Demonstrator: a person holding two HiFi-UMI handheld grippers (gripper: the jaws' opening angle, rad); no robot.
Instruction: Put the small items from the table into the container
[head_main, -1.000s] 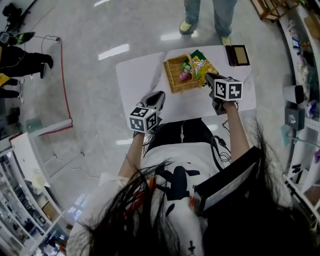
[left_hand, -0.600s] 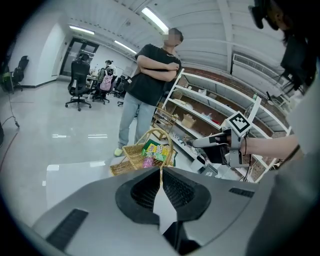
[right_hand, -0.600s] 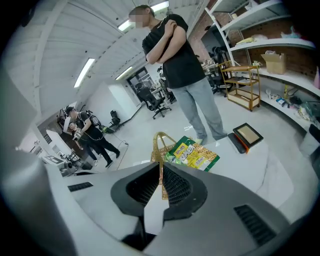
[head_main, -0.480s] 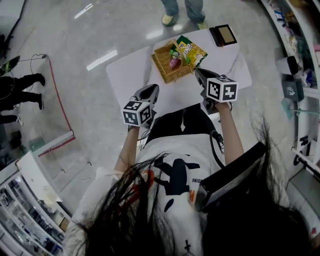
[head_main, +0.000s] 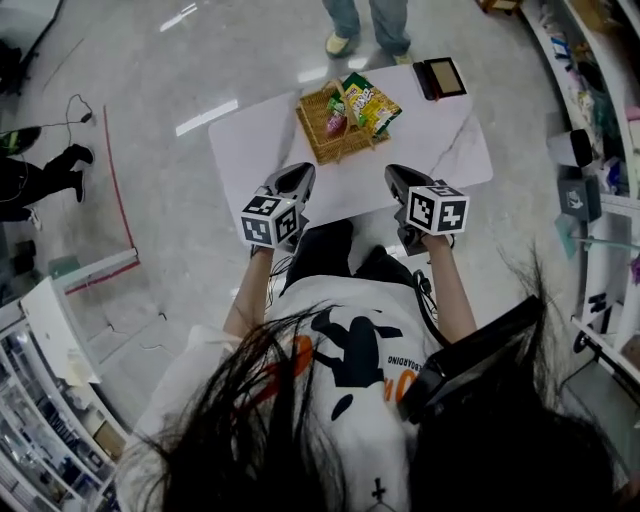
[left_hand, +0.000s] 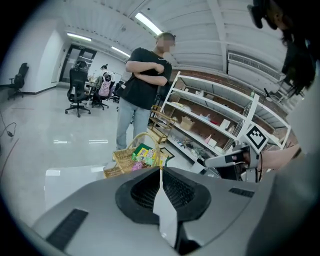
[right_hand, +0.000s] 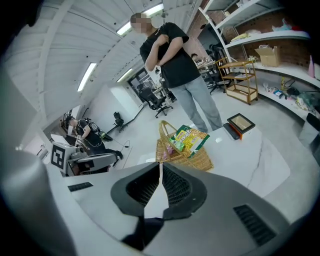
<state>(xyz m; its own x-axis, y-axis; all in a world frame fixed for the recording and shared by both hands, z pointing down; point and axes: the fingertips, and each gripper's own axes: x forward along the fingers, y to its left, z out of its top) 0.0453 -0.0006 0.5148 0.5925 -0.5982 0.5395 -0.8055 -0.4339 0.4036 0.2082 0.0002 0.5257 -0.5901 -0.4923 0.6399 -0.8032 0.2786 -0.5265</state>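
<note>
A wicker basket (head_main: 335, 130) stands at the far middle of the white table (head_main: 250, 150). Yellow-green snack packs (head_main: 366, 101) and a pink item stick out of it. My left gripper (head_main: 298, 178) hangs over the table's near edge, shut, with nothing between its jaws. My right gripper (head_main: 397, 176) is level with it on the right, also shut and empty. In the left gripper view the basket (left_hand: 123, 158) and snack packs (left_hand: 145, 152) lie just beyond the closed tips (left_hand: 160, 170). The right gripper view shows the basket (right_hand: 187, 159) ahead of its closed tips (right_hand: 160, 167).
A dark flat box (head_main: 441, 77) with a tan top lies at the table's far right corner. A person (head_main: 366, 22) stands just beyond the far edge. Shelving (head_main: 590, 110) runs along the right. The wearer's body is pressed against the near edge.
Both grippers have drawn back from the basket toward the table's near edge, the right one farther. Both stayed shut and the basket has not moved.
</note>
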